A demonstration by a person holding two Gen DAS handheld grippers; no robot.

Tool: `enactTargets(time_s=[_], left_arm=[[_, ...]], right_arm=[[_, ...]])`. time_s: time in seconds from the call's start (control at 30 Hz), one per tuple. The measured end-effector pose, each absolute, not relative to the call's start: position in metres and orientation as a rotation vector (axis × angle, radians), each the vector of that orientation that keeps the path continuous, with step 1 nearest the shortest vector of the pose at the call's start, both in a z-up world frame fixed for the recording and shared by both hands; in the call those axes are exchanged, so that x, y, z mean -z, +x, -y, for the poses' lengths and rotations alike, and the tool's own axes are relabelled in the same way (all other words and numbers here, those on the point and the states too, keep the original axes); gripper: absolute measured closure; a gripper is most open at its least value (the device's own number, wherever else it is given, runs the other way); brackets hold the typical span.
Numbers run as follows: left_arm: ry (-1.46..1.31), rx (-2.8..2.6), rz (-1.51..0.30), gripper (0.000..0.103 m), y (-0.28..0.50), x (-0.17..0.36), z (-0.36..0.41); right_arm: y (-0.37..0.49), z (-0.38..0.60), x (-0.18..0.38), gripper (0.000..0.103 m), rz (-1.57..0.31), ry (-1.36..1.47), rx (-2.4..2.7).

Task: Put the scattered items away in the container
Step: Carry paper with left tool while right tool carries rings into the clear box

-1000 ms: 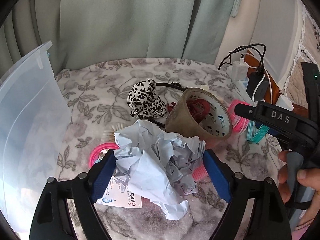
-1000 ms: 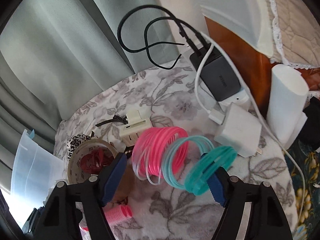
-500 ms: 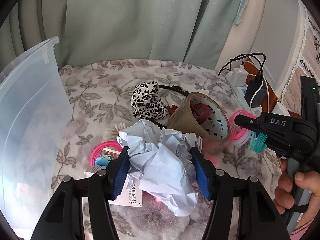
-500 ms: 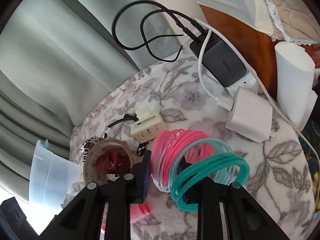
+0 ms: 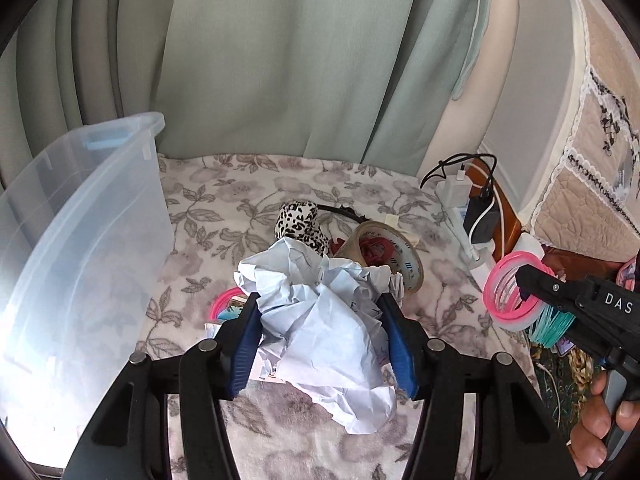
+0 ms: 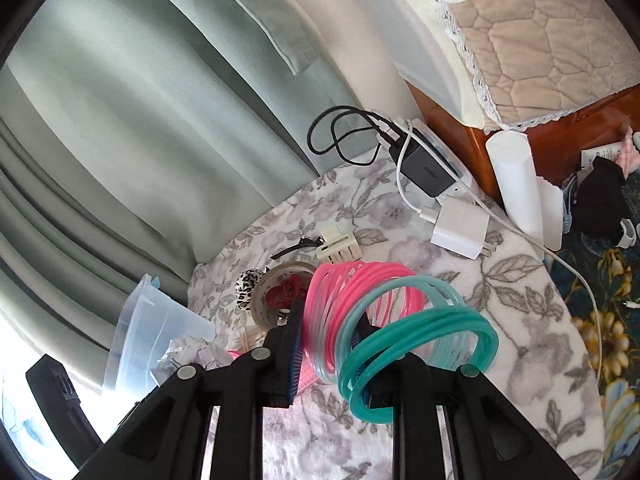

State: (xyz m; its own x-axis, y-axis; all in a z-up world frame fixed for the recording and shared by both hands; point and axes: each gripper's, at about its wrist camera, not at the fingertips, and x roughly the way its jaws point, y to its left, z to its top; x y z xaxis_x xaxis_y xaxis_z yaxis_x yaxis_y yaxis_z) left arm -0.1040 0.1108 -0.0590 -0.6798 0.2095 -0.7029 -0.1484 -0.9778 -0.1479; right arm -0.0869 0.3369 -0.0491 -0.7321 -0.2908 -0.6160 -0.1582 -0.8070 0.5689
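My left gripper [image 5: 320, 308] is shut on a ball of crumpled pale-blue paper [image 5: 324, 332], held just above the floral cloth. The clear plastic container [image 5: 80, 260] stands to its left. My right gripper [image 6: 330, 316] is shut on a coil of pink and teal plastic rings [image 6: 420, 340], lifted off the cloth. In the left wrist view that right gripper [image 5: 528, 292] shows at the right edge with the rings [image 5: 504, 296] on it and a hand below. The container [image 6: 136, 332] lies far left in the right wrist view.
On the cloth lie a brown tape roll [image 5: 384, 248], a leopard-print headband [image 5: 298, 220], a pink ring and cards [image 5: 226, 304] under the paper, and a cream hair clip [image 6: 338, 244]. Chargers and cables [image 6: 460, 228] sit by the wooden furniture [image 6: 520, 128]. Curtains hang behind.
Both grippers closed, the left on the paper ball, the right on the ring coil. Both then rose off the cloth with their loads, and the views pulled back.
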Motion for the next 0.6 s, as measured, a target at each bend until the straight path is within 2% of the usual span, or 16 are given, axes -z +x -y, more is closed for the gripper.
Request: enactTargets(time_s=[0.6], left_arm=[[-0.899,-2.831,0.294,0.044,-0.034,-0.024,-0.054]], right_arm=[[-0.013,-0.285,-0.045,0.079,0.740,0.836,2.732]])
